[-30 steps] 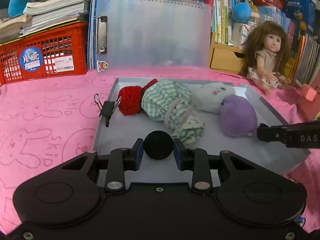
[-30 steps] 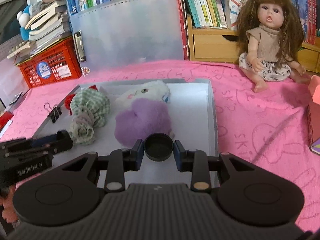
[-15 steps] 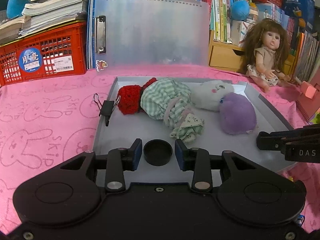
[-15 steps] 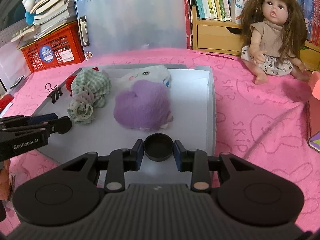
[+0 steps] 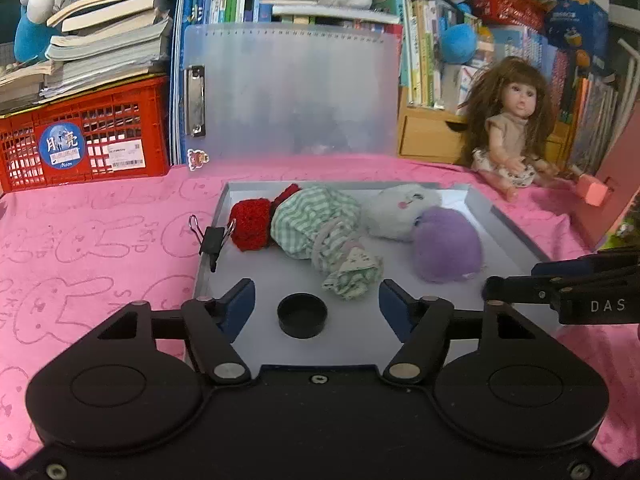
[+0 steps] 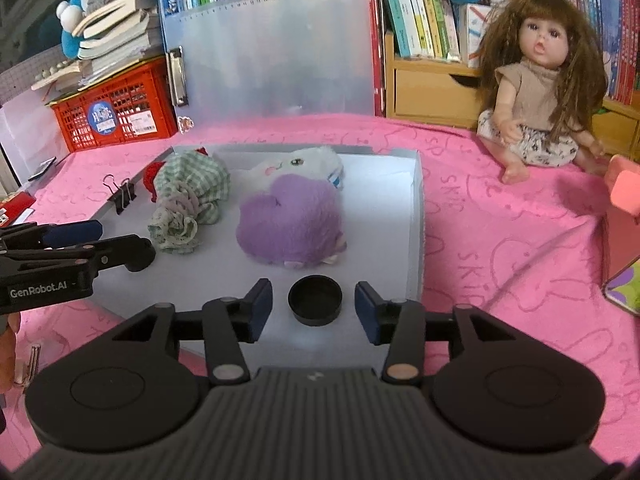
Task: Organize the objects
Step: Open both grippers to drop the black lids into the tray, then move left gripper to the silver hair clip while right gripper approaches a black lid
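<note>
A grey tray (image 5: pixel 508 220) on the pink cloth holds a green-checked cloth toy (image 5: pixel 316 224) with a red knit end, a white plush (image 5: pixel 400 210) and a purple plush (image 5: pixel 446 250). A small black cap (image 5: pixel 302 316) lies on the tray floor near its front left. My left gripper (image 5: pixel 315 294) straddles it, jaws opening, pads clear of it. In the right wrist view another black cap (image 6: pixel 315 306) lies near the tray's front right wall (image 6: pixel 416 220). My right gripper (image 6: pixel 313 294) is around it, jaws opening, not touching.
A black binder clip (image 5: pixel 212 238) sits on the tray's left rim. A long-haired doll (image 6: pixel 540 92) sits on the cloth at the right. A red crate (image 5: pixel 84 136), a frosted clipboard (image 5: pixel 292 92) and bookshelves stand behind. A pink box (image 6: pixel 624 236) is at the far right.
Both grippers, each shut on a black cap a second ago, have opened. The caps now lie loose on the tray floor. The left gripper has drawn back a little.
</note>
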